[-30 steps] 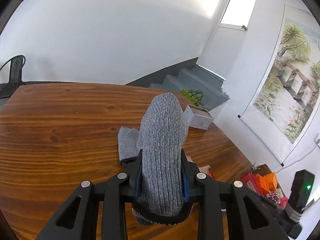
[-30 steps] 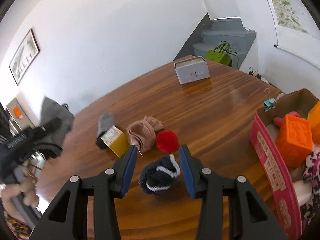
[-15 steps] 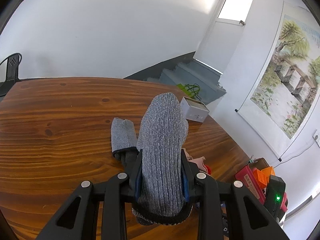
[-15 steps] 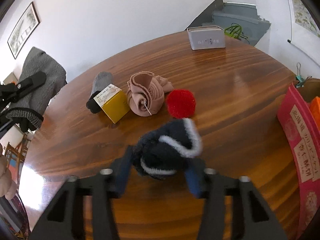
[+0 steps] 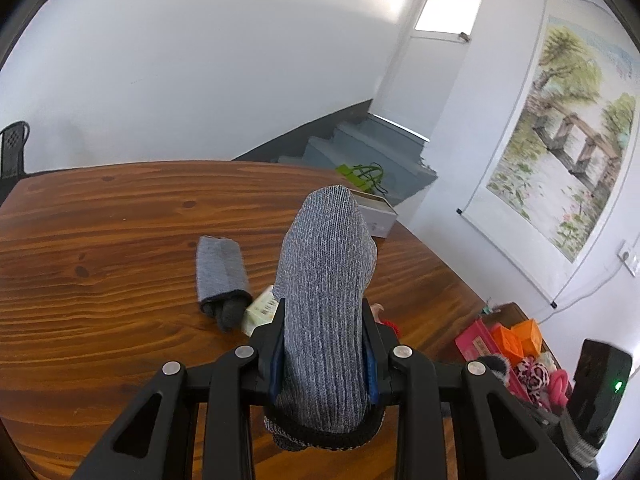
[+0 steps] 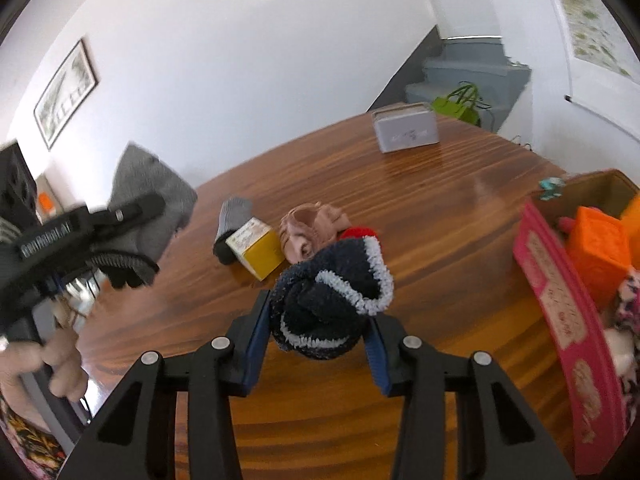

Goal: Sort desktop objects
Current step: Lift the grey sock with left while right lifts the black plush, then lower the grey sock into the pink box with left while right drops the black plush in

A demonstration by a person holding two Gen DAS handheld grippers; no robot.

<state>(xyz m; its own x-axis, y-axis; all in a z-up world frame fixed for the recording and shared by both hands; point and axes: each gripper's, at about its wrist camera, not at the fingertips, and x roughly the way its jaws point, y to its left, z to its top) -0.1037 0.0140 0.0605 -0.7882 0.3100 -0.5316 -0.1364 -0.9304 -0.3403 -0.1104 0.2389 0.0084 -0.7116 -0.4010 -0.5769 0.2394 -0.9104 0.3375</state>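
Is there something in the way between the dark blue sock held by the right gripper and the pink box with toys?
Nothing visible. The navy sock sits in the right gripper, and only bare table lies between it and the pink box.

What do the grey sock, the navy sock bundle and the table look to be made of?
Grey sock, clamped in the left gripper: ribbed knit, likely cotton blend; fine vertical ribs show. Navy sock bundle, clamped in the right gripper: fuzzy, plush yarn, probably chenille or fleece; loopy pile, white trim. Table: wood or wood veneer with glossy varnish; grain, knots and reflections show.
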